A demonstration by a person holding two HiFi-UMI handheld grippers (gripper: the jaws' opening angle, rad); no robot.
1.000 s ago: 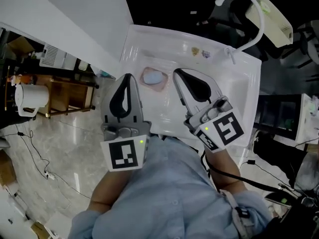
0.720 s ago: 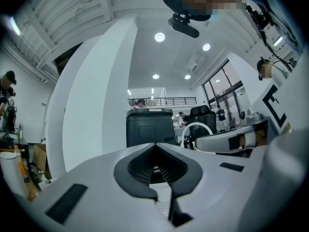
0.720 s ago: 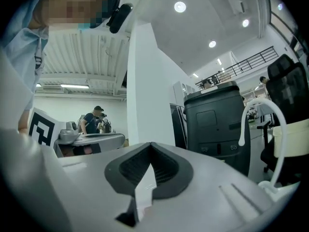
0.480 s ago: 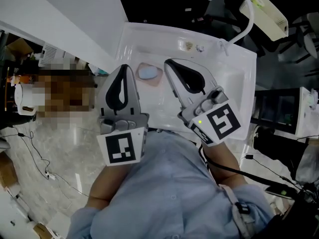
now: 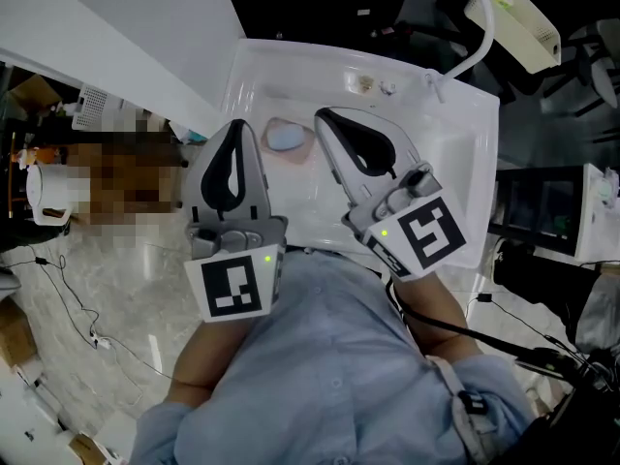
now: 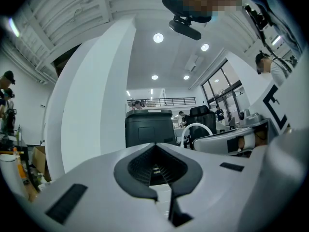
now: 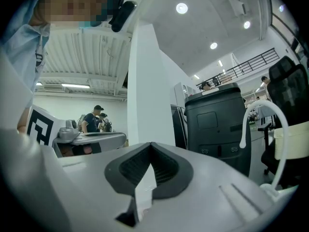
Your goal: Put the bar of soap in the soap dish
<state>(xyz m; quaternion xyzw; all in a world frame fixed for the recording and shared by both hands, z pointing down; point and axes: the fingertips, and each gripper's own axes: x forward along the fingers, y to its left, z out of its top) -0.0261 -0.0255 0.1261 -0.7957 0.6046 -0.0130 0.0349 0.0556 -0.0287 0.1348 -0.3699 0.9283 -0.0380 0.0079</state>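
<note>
White glossy basin (image 5: pixel 453 163); pale-blue oval soap (image 5: pixel 283 139) on pink dish (image 5: pixel 296 154).

White sink (image 5: pixel 455 153) carries everything; raised rim all round, sits ahead of and below both tools. Pink soap dish (image 5: pixel 288 143) lies on sink bottom near the left wall, just past left gripper (image 5: pixel 235 129) tip and just left of right gripper (image 5: pixel 322 116) tip, btwn the two. 2 small bits (image 5: pixel 376 87), too small to ID, lie by far rim, beyond right gripper tip. White curved pipe (image 5: pixel 475 8) rises at far-right rim corner, well past right gripper.
</note>
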